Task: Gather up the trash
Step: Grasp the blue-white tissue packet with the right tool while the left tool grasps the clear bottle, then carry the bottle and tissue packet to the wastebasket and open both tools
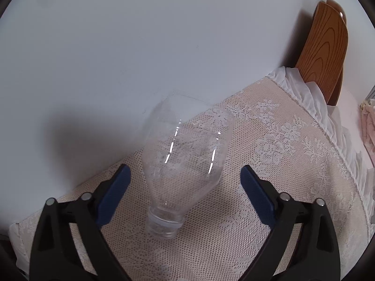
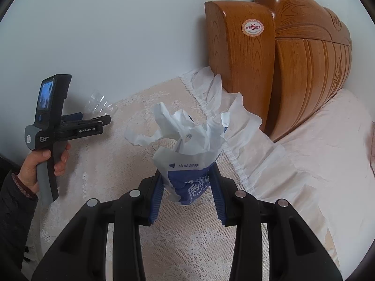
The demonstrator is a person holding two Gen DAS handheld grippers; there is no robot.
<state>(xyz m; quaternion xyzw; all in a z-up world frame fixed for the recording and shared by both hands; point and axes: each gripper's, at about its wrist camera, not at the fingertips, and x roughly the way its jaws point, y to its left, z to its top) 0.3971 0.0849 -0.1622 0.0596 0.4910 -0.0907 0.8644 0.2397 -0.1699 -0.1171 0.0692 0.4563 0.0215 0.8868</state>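
One clear plastic bottle [image 1: 185,164] lay between the left gripper's [image 1: 185,187] spread jaws; the right gripper [image 2: 186,187] pinched one crumpled white-and-blue wrapper [image 2: 187,154] beside the wooden headboard [image 2: 276,70].

My left gripper [image 1: 185,194] had matte black arms, silver round screws and dark blue ribbed pads [image 1: 114,194]. Its grey-and-black handle read "GenRobot.AI", with a small lit screen. The left hand [image 2: 39,166] showed bare skin, a dark sleeve and a reddish cuff
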